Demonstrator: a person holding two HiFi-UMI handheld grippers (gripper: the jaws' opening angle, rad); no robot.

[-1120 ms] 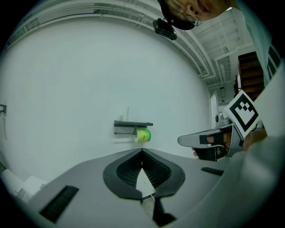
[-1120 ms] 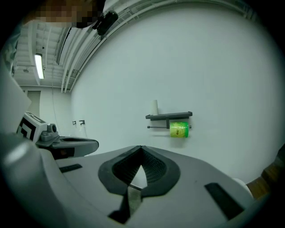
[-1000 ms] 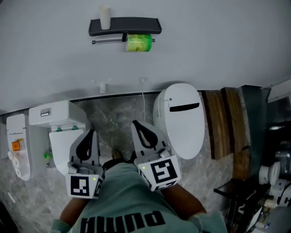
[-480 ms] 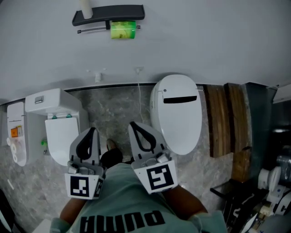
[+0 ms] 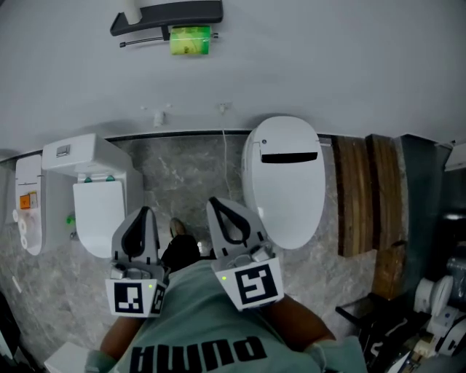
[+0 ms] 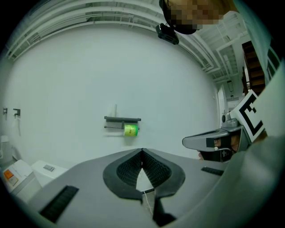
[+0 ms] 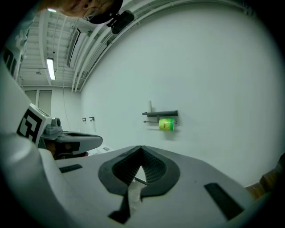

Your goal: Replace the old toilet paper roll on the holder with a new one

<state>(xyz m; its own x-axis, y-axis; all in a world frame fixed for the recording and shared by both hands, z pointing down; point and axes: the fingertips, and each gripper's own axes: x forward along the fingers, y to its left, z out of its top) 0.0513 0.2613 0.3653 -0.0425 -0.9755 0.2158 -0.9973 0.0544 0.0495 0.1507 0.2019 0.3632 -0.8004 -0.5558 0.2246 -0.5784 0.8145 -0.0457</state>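
Meanwhile, my left tool [image 5: 144, 213] and right tool [image 5: 216, 202] stayed shut and empty at my chest. The wall holder [image 5: 175, 13] and its hanging green roll [image 5: 189, 40] shifted up-left in the head view, still well apart. I could not judge whether that roll was old or new.

1. Left tongs [image 5: 144, 213]: jaws together, nothing between them, pointing forward and slightly down.
2. Right tongs [image 5: 217, 202]: jaws together, empty, just beside the left, roughly parallel.
3. Forearms [image 5: 300, 322] bare, tucked in close behind the tongs.
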